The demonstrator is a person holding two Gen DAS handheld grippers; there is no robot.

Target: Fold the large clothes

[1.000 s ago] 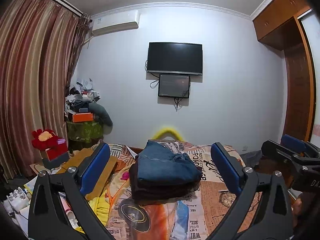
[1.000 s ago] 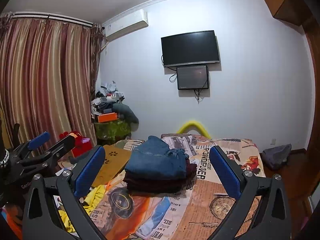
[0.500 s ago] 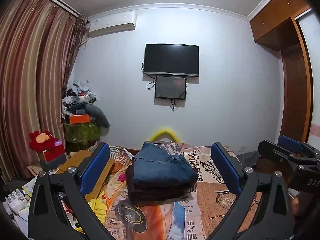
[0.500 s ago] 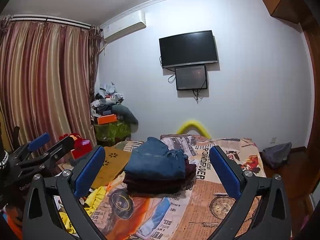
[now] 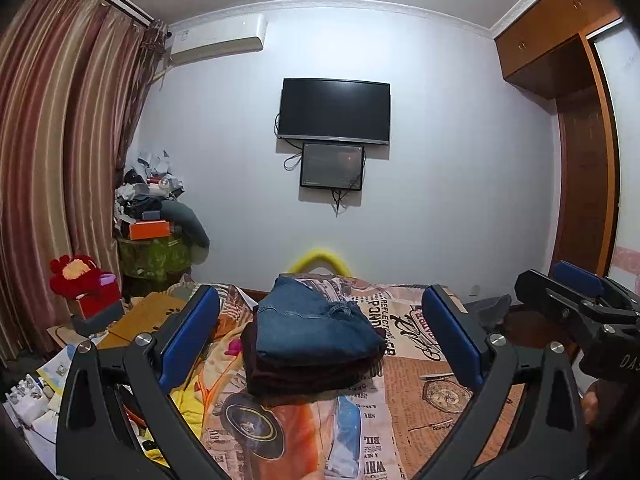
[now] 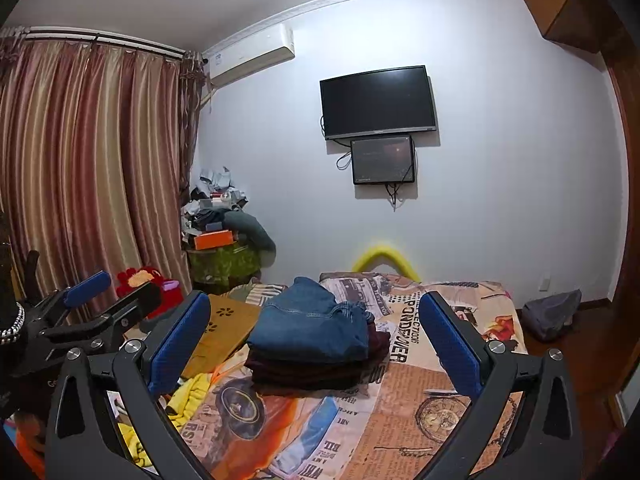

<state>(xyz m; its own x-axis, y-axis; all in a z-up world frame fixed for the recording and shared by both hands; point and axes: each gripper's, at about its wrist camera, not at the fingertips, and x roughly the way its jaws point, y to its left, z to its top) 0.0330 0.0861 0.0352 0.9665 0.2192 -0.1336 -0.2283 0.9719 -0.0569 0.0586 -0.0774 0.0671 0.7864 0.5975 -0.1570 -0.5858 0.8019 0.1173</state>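
A folded pair of blue jeans [image 5: 316, 324] lies on top of a folded dark maroon garment [image 5: 308, 372], stacked on the bed's patterned sheet [image 5: 432, 396]. The stack also shows in the right wrist view, jeans [image 6: 312, 328] over the maroon garment [image 6: 316, 372]. My left gripper [image 5: 322, 332] is open and empty, held back from the stack and above the bed. My right gripper [image 6: 314, 336] is open and empty, likewise short of the stack. Each gripper shows at the edge of the other's view.
A yellow garment [image 6: 192, 394] lies at the bed's left edge beside a tan board [image 6: 224, 332]. A cluttered green stand [image 5: 154, 256], red plush toy [image 5: 76, 276] and curtains [image 5: 60, 160] stand left. A TV [image 5: 334, 110] hangs on the far wall. A wardrobe [image 5: 584, 160] stands right.
Both grippers have drifted slightly, the left view shifting a little right and up. The stack has not moved and both grippers stay open.
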